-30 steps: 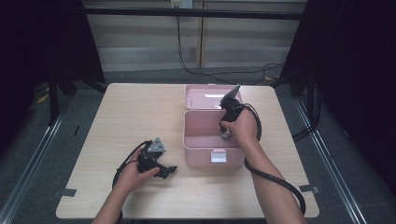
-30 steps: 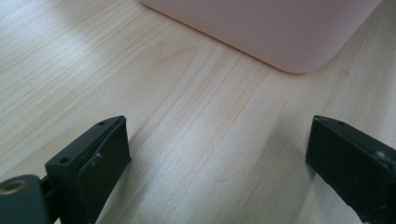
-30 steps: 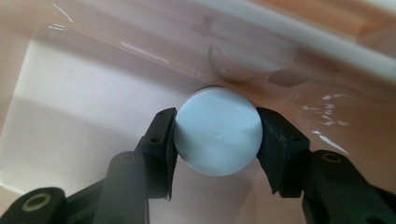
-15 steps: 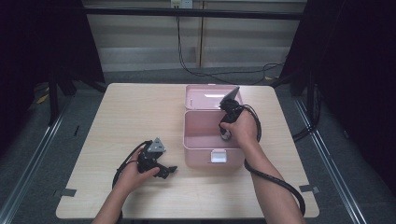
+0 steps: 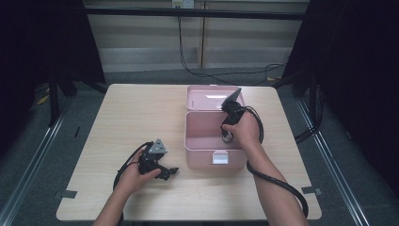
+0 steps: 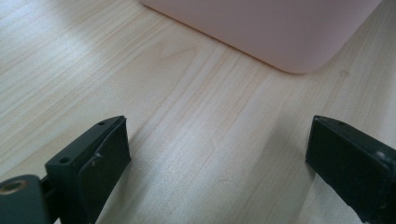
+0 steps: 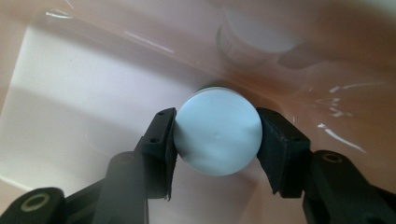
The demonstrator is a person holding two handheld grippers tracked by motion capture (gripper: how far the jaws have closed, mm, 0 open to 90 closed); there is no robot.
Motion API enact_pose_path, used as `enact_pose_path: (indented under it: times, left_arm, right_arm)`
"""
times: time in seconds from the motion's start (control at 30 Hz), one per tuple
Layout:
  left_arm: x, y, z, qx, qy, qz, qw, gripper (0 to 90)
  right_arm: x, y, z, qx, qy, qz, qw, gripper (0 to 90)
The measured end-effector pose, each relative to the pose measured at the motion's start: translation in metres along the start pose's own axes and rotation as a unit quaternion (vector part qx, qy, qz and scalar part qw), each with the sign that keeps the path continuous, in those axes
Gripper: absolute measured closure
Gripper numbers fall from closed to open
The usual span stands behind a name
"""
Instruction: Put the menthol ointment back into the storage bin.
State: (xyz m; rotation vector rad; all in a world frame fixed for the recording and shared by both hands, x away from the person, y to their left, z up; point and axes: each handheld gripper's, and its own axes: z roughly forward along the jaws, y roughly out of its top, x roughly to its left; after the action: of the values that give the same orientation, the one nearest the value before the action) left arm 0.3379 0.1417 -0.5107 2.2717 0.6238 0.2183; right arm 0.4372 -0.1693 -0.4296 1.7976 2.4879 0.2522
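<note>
A pink box (image 5: pixel 188 136) stands open at the table's middle, its lid (image 5: pixel 211 96) leaning back. My right gripper (image 5: pixel 227 136) reaches down into the box's right side. In the right gripper view its jaws (image 7: pixel 215 142) press on both sides of a round white cap (image 7: pixel 217 130) of a small container, just above the box floor (image 7: pixel 84 93); the container's body is hidden beneath the cap. My left gripper (image 5: pixel 169 172) rests on the table left of the box's front. It is open (image 6: pixel 217 158) with bare wood between the pads, the box corner (image 6: pixel 289 42) ahead.
The box's glossy inner wall mirrors the cap (image 7: pixel 252 42). A white latch (image 5: pixel 219 158) sits on the box's front. Cables trail from both grippers toward the table's front edge (image 5: pixel 188 217). Dark floor and rails surround the table.
</note>
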Motion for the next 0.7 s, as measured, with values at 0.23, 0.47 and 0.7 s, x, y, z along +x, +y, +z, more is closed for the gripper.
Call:
enact_pose_path:
  times: [0.23,0.47,0.7]
  left_arm:
    - [0.0,0.0,0.0,0.0,0.0,0.0,1.0,5.6]
    - [0.0,0.0,0.0,0.0,0.0,0.0,1.0,5.6]
    - [0.0,0.0,0.0,0.001,-0.001,0.0,1.0,5.6]
  right_arm:
    - [0.0,0.0,-0.003,-0.003,0.003,0.001,1.0,49.0]
    - [0.001,-0.001,-0.007,0.0,0.007,0.004,1.0,47.2]
    - [0.003,-0.001,-0.015,0.008,0.014,0.015,0.9998,43.5]
